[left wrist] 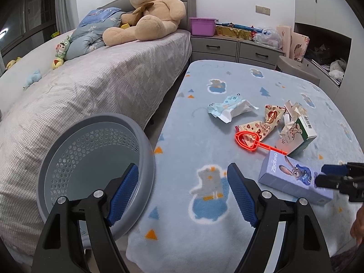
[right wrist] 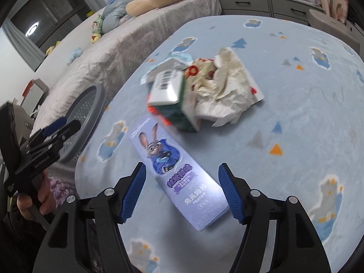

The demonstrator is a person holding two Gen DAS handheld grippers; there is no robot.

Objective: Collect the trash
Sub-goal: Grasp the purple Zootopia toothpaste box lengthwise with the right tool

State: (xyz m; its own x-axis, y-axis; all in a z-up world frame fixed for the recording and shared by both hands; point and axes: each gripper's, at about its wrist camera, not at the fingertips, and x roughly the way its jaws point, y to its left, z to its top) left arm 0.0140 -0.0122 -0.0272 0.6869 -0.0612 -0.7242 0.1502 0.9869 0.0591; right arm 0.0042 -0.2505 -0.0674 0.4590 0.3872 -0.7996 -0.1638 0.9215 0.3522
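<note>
Right hand-held gripper (right wrist: 182, 191), jaws apart, straddles the purple carton (right wrist: 175, 175); closing comes next, while left hand-held gripper (left wrist: 183, 193) waits open beside basket (left wrist: 91, 159).

Purple box (right wrist: 175, 175): "TooToo" plus Chinese "兔头妈妈" printed near lower end; side wording in left wrist view reads upside down, approx. "zoolplt". Green-white carton (right wrist: 169, 93): barcode on white face, digits illegible.

Large tan teddy bear (left wrist: 147, 11) on grey-checked bed (left wrist: 95, 86), blue quilt (left wrist: 91, 36) beside it, purple tub (left wrist: 203, 26) on grey drawers (left wrist: 236, 50), patterned blue blanket (left wrist: 227, 182)
</note>
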